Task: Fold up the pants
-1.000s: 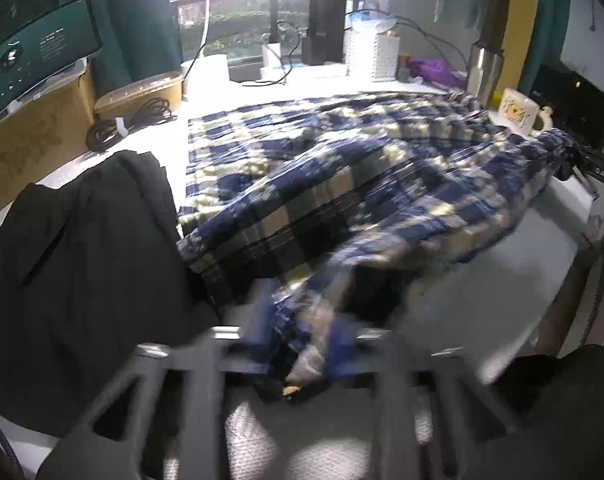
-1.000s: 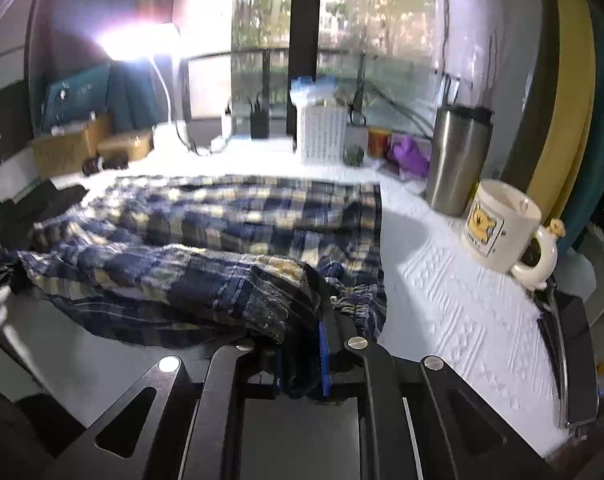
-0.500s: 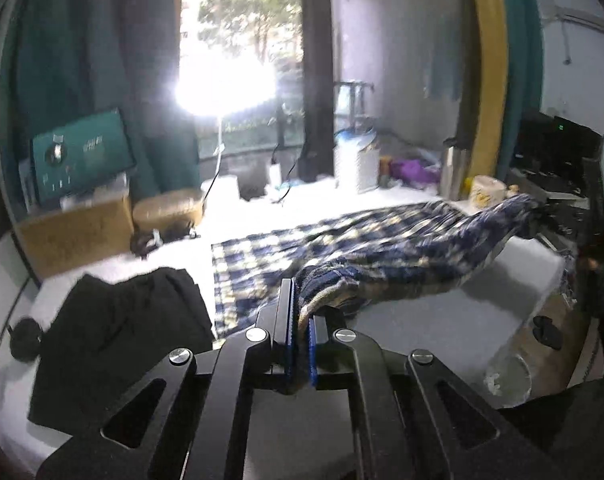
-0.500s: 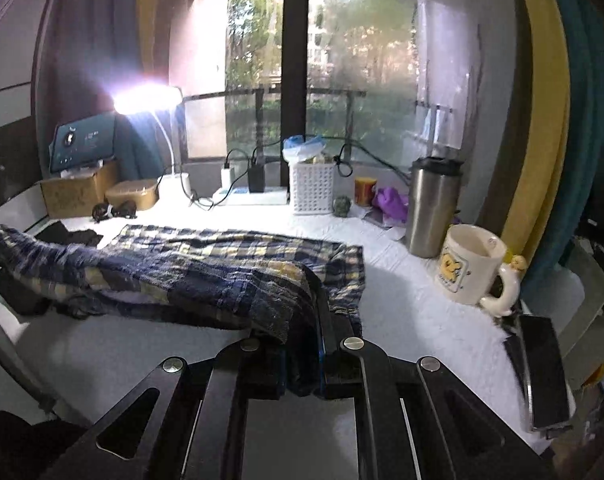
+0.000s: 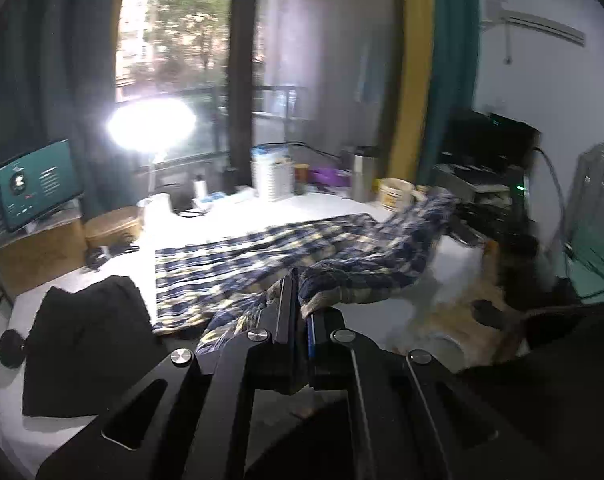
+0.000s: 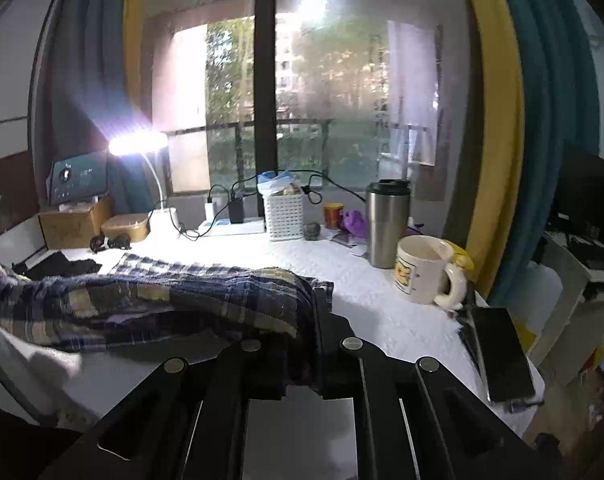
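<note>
White textured table cover (image 6: 382, 284) ran under everything, lit by a desk lamp (image 6: 138, 142) at the far side. Blue-and-yellow plaid pants (image 5: 262, 256) took up the middle of it, the far half lying flat, the near edge lifted clear and slung between the two tools. Left gripper (image 5: 302, 312) was clamped tight on a bunched fold of the plaid at one end; right gripper (image 6: 316, 320) was pinched on the cloth at the other end, fabric draping over its near finger. A black garment (image 5: 82, 340) lay flat just beside the pants on their left in the left view. Steel tumbler (image 6: 388, 222) stood upright near the window, a cream mug (image 6: 422, 276) just before it, a dark phone (image 6: 502, 352) at the table's right edge.
</note>
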Motion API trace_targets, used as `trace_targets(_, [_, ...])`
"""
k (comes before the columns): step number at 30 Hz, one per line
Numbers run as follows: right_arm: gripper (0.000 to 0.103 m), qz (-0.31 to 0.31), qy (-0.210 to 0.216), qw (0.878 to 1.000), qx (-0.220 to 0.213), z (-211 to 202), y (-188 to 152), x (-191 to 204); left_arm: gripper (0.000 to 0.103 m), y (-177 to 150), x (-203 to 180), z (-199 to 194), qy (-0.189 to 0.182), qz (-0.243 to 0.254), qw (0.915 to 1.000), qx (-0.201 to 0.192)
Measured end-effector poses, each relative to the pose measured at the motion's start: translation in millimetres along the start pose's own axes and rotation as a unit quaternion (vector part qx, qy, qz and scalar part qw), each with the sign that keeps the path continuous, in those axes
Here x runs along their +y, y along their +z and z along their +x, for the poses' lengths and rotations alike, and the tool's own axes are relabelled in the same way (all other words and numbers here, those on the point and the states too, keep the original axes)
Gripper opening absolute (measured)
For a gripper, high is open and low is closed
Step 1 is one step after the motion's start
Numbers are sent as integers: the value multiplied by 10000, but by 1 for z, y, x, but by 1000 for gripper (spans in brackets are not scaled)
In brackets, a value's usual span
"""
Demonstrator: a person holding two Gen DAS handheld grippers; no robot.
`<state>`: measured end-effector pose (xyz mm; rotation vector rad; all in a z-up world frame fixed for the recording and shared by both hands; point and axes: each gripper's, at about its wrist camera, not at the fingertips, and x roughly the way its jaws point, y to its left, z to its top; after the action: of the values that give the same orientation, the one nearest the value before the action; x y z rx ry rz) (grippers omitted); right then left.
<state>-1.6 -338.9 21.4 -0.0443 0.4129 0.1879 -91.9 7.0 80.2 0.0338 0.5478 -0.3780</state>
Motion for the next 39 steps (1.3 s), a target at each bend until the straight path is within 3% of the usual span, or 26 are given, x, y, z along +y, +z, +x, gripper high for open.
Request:
trace_targets(7, [9,238,-37,9996,-141,-32,-13,-21,3,3,-27,-12,-47,321,9995,35])
trace_targets(17, [9,275,68,9996,27,-20,-25,-17,3,-1,-19,7,244,374,9986,290])
trace_targets(32, [9,241,61,9996,126,48,28,-5,3,33,54,65,672,333,9969,252])
trace_targets(39, [9,221,42,9989,403,92,42,0,3,49,88,104,780,192,9965,247])
